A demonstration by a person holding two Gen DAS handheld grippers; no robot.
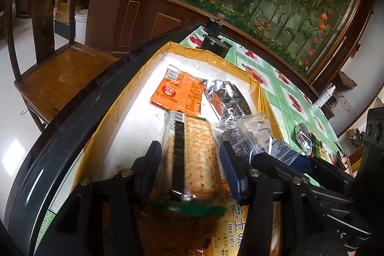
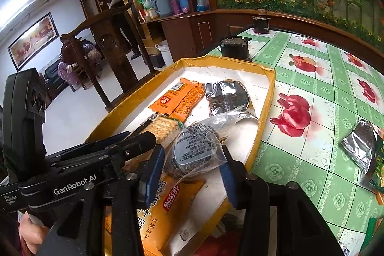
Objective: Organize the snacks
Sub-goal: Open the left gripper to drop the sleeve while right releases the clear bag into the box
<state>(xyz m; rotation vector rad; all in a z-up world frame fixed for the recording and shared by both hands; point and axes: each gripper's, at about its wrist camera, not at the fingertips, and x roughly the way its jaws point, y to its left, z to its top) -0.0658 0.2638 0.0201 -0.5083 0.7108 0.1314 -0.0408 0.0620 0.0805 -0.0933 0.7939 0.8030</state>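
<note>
Inside the yellow-rimmed tray [image 2: 268,97], the cracker pack [image 1: 192,150] lies between the released left tongs [image 1: 189,160] and the clear pouch [image 2: 196,150] between the released right tongs [image 2: 192,167]; both are best withdrawn straight back.

Over a shallow yellow-rimmed tray [image 2: 268,97] on a green flowered tablecloth [image 2: 319,112], right gripper [image 2: 192,169] with blue pads parted around a clear packet [image 2: 194,150] of dark round snacks, small gaps showing on both sides. At left, crossing in, left gripper [image 2: 134,136], lettered GenRobot.AI, reaching to a cracker pack [image 2: 163,128]; jaws hidden. In the tray beyond, an orange packet [image 2: 180,100] beside a silver pouch [image 2: 228,95]. Nearer, under the clear packet, an orange biscuit bag [image 2: 168,205]. Well apart on the cloth at right, another silver pouch [image 2: 360,148]. Behind the tray, a dark wooden chair [image 2: 112,44] and a black motor [image 2: 234,47] on the table.
</note>
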